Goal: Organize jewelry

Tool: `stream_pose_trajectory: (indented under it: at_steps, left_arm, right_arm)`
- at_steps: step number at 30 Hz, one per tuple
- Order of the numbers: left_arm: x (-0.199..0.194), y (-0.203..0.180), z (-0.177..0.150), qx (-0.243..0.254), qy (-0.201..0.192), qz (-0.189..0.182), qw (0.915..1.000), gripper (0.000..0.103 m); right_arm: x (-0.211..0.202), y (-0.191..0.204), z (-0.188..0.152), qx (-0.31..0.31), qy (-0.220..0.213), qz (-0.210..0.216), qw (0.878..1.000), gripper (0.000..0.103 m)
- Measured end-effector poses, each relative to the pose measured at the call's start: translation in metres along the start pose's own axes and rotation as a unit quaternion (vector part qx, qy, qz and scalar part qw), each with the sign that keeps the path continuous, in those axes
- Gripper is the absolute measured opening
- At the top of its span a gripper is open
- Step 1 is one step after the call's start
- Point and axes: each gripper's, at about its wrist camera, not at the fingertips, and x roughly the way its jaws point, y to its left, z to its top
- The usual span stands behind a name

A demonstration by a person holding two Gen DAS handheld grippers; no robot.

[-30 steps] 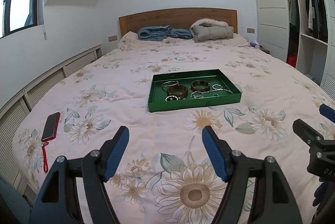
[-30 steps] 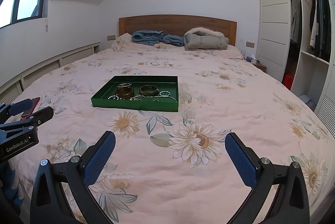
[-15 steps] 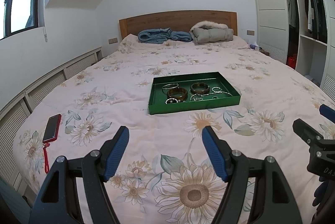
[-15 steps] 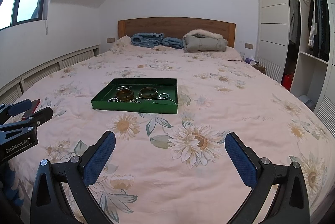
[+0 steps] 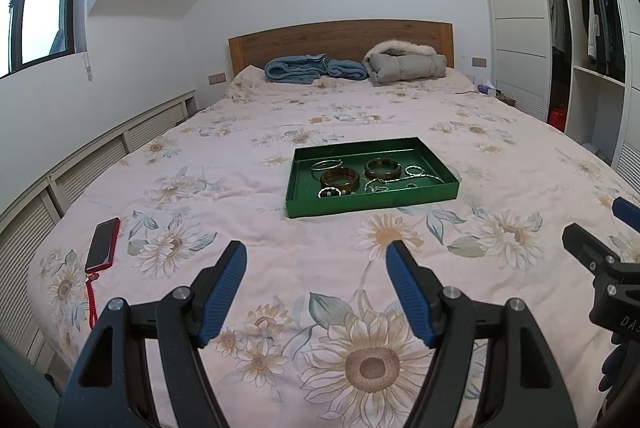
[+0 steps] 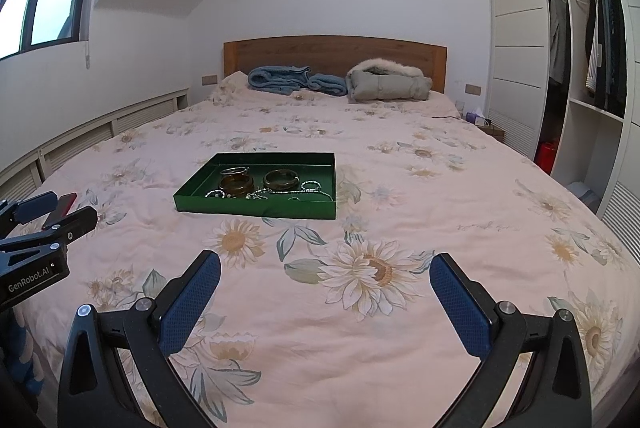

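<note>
A green tray (image 5: 362, 206) lies on the floral bedspread, holding two brown bangles (image 5: 340, 178), a thin silver bangle (image 5: 326, 164), a bead bracelet (image 5: 330, 192) and silver chains (image 5: 404, 180). It also shows in the right wrist view (image 6: 256, 208), with the bangles (image 6: 237, 184) inside. My left gripper (image 5: 316, 262) is open and empty, well short of the tray. My right gripper (image 6: 325, 274) is open wider and empty, also short of the tray, to its right.
A red phone (image 5: 103, 243) with a red strap lies near the bed's left edge. Blue blankets (image 5: 312, 68) and a grey coat (image 5: 404, 62) lie at the headboard. An open wardrobe (image 5: 580, 40) stands at the right.
Both views have tilted or risen a little, so the tray sits lower in frame. The jaws have not changed and nothing was taken hold of.
</note>
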Motion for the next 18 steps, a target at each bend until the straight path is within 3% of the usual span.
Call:
stream_pose_trajectory:
  at_steps: [18]
  left_arm:
    - [-0.0029, 0.0016, -0.0008, 0.000, -0.001, 0.000, 1.0000, 0.071]
  right_arm:
    - [-0.0013, -0.0031, -0.0007, 0.001, 0.001, -0.004, 1.000, 0.103]
